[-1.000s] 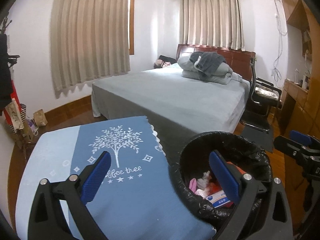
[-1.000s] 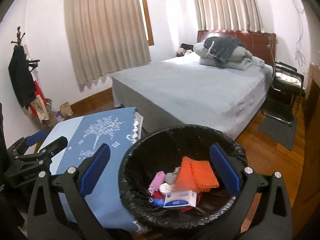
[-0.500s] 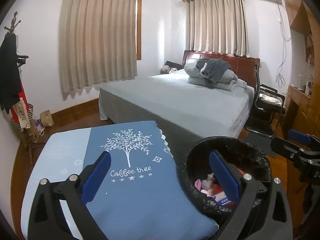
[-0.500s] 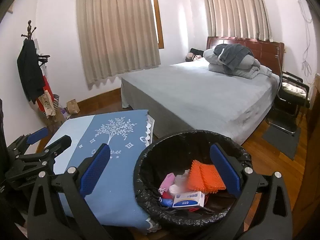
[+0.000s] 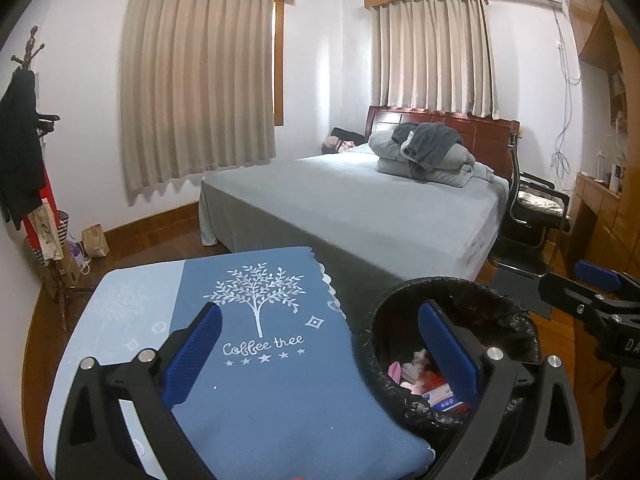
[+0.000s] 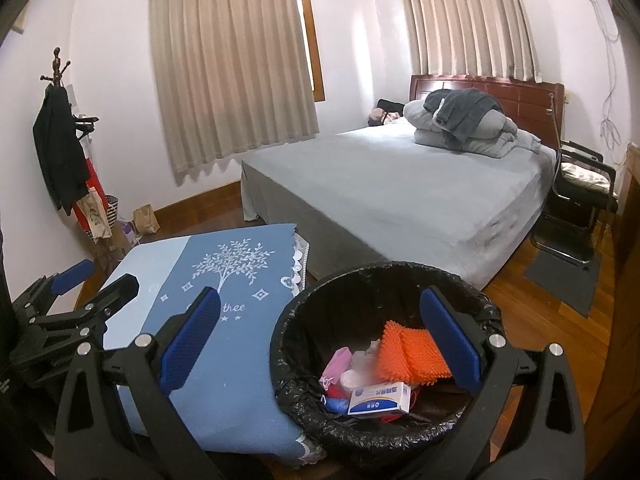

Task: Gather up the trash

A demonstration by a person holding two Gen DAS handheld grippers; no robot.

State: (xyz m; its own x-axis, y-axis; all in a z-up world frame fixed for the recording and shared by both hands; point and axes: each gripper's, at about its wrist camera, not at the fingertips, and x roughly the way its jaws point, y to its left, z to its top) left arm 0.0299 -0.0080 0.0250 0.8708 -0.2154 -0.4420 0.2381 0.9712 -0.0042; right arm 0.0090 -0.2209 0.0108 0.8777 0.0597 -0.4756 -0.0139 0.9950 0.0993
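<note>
A black-lined trash bin (image 6: 312, 316) (image 5: 492, 296) stands on the floor beside a small table with a blue cloth (image 5: 256, 392) (image 6: 224, 280). In the bin lie an orange spiky mat (image 6: 412, 352), a white and blue box (image 6: 378, 398), a pink wrapper (image 6: 338, 362) and crumpled paper. My left gripper (image 5: 320, 352) is open and empty above the blue cloth and the bin's left rim. My right gripper (image 6: 320, 342) is open and empty above the bin. Each gripper shows at the edge of the other's view.
A grey bed (image 5: 360, 208) with folded bedding (image 5: 424, 156) fills the middle of the room. A black chair (image 5: 532, 216) stands at its right, by wooden cabinets. A coat rack (image 5: 24, 140) with bags is at the left wall. Wooden floor lies around the bin.
Both grippers have risen and pulled back, so the bin and table sit lower and smaller in view. Both stay open and empty. The bin's contents have not moved.
</note>
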